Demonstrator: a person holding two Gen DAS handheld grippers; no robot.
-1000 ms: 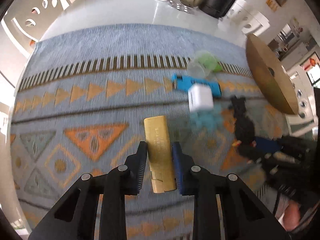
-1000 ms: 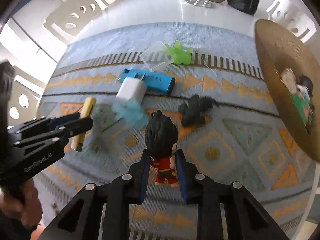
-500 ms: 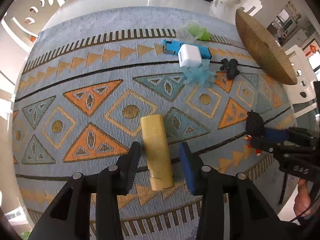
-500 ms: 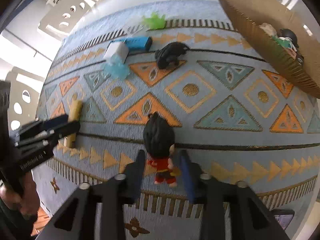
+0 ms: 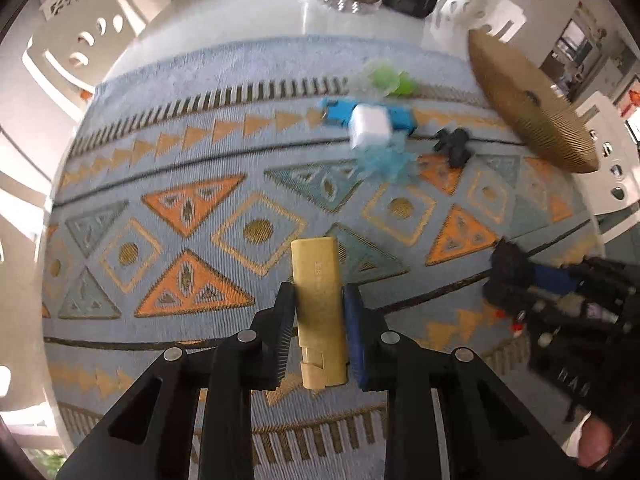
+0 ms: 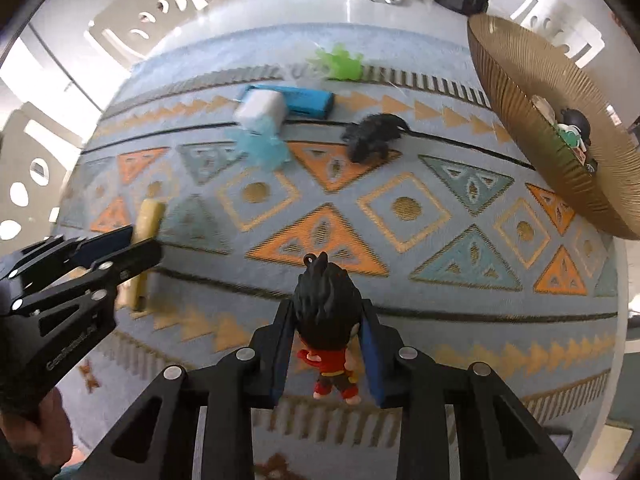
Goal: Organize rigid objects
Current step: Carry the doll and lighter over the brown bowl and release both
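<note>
My left claw (image 5: 320,332) squeezes the gold bar (image 5: 318,312), long side pointing away. My right claw (image 6: 326,344) has just closed around the toy figure (image 6: 328,320) (maybe touching). The basket (image 6: 516,80) sits far right, nearer my right hand.

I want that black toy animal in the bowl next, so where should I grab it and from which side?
Grip the black toy animal across its thick middle, coming from above. It lies flat on the mat, limbs and tail splayed thin, with open mat around it, so the body is probably the only solid hold.
</note>
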